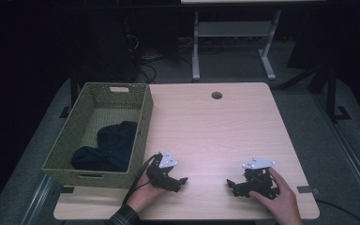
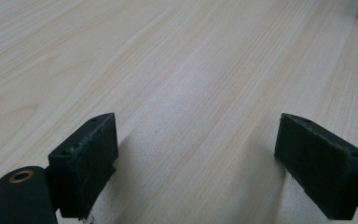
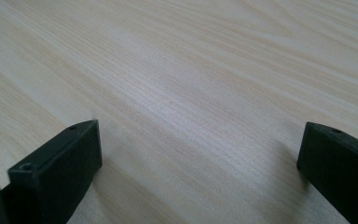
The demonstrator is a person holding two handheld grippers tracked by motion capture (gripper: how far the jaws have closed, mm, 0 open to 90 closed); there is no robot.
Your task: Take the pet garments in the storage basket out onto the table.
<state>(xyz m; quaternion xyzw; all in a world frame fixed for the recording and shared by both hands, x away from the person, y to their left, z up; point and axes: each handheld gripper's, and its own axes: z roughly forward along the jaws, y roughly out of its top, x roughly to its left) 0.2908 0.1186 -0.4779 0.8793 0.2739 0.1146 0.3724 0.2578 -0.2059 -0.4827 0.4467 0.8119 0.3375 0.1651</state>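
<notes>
Desk (image 1: 215, 126), pale wood: basket (image 1: 143, 122) at left edge holding dark cloth (image 1: 105, 147). Left tool (image 1: 182, 182) and right tool (image 1: 232, 184) near front edge, facing each other, jaws apart, empty; nothing between them.

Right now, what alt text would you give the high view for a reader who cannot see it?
Two hand-held grippers, the left gripper and right gripper, rest open on a pale wooden table, tips facing each other, nothing between their jaws. At the table's left edge a green woven basket holds dark clothing.
</notes>
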